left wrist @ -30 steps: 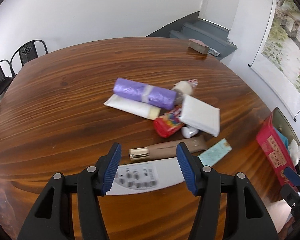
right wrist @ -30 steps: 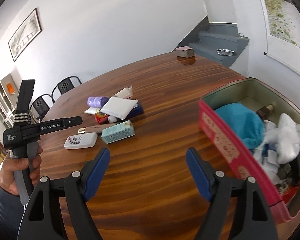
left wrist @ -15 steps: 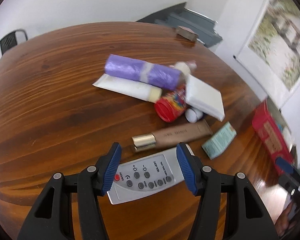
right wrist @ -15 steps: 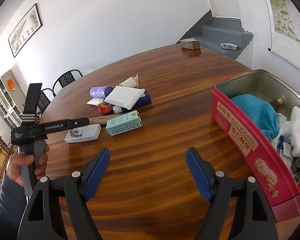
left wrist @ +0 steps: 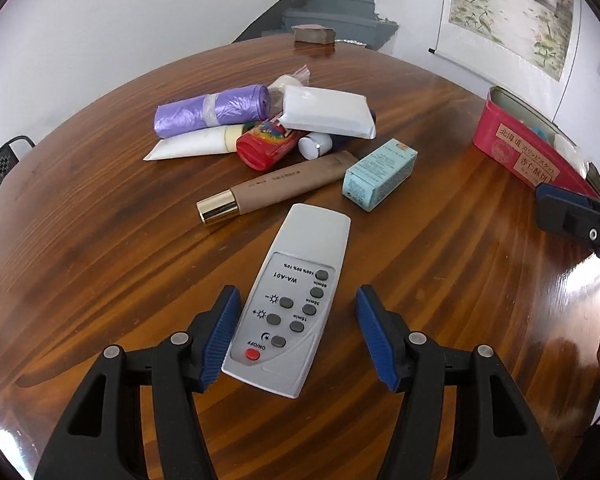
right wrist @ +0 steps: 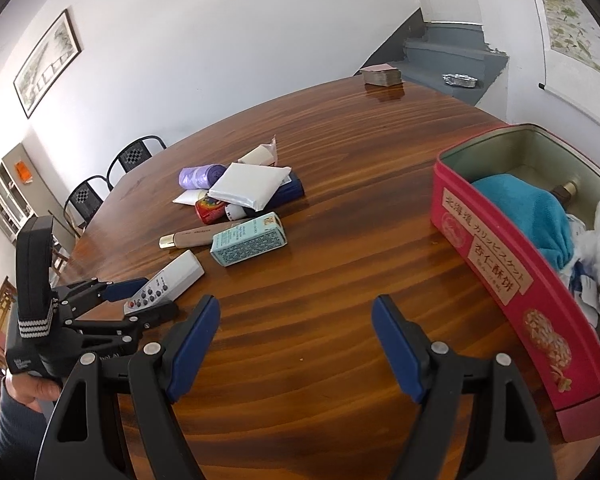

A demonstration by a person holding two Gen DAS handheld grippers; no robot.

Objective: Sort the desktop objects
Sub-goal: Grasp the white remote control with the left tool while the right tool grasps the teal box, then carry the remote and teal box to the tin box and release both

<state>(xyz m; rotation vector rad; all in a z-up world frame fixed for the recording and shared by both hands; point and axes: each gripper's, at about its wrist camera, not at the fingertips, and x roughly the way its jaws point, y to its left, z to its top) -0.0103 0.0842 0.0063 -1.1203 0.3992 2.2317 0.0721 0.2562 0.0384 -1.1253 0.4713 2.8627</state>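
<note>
Remote (left wrist: 296, 296) first, by the look of it: it lies flat on the wooden table (left wrist: 100, 240), and your left gripper (left wrist: 296, 334) has its blue pads spread wide on either side of the button end. The left pad sits right at the remote's edge, possibly touching it; the right pad stands clear, with bare wood showing between. Nothing is gripped.

What matters for your next move is the remote's long axis. It runs away from you, almost along the line of the fingers but leaning a little to the right at the far end. The jaws therefore bracket the narrow width, which is the way you want to pinch it. I would judge that a small shift to the right would centre the body before you close.

Your right gripper (right wrist: 296, 348) is also wide apart and carries nothing. It hovers over bare wood, well apart from the remote, with the red tin (right wrist: 500, 280) just to its right. That tin is already partly filled with cloth and other things, so it looks like the place things get sorted into. The left hand is plainly the nearer one for this pick.

Beyond the remote lie a brown tube (left wrist: 276, 188) and a pale blue box (left wrist: 380, 174), both near its far end but not touching it, then a heap of other items.
</note>
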